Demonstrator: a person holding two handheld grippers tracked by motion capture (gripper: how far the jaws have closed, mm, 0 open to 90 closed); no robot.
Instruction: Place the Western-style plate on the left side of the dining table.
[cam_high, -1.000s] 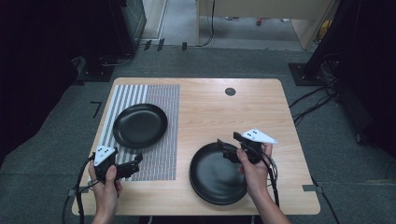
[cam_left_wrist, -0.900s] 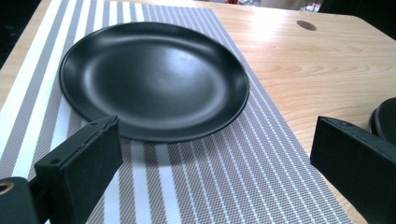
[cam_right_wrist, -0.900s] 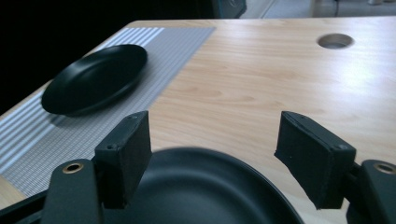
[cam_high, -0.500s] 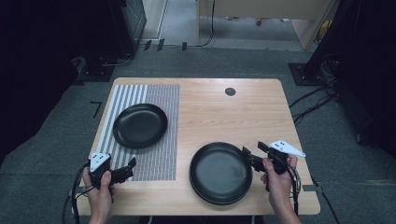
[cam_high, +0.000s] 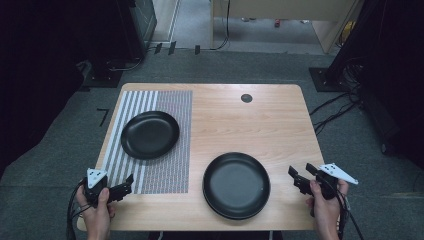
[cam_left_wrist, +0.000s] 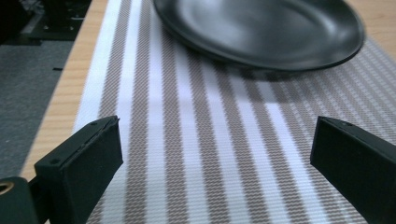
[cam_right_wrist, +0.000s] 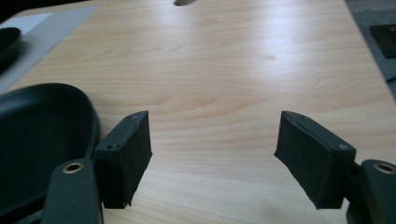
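Note:
Two black plates lie on the wooden table (cam_high: 280, 125). The larger plate (cam_high: 236, 185) rests on bare wood near the front edge, and its rim (cam_right_wrist: 32, 135) curves in at the left of the right gripper view. A smaller plate (cam_high: 150, 134) sits on the striped mat (cam_high: 165, 170); it lies ahead in the left gripper view (cam_left_wrist: 261, 28). My left gripper (cam_high: 129, 183) is open over the mat's front left corner, holding nothing (cam_left_wrist: 212, 168). My right gripper (cam_high: 300, 174) is open just right of the larger plate, apart from it, with bare wood between its jaws (cam_right_wrist: 212, 158).
A round dark grommet hole (cam_high: 246, 98) is set near the table's far edge. Cables (cam_high: 335, 107) run over the grey carpet right of the table. Dark equipment stands at the back left and right. Bare wood spans the table's middle and far right.
My right gripper let go of the larger plate's rim and drew back to the right, open. The left gripper slid back toward the front left corner. The plate stayed put.

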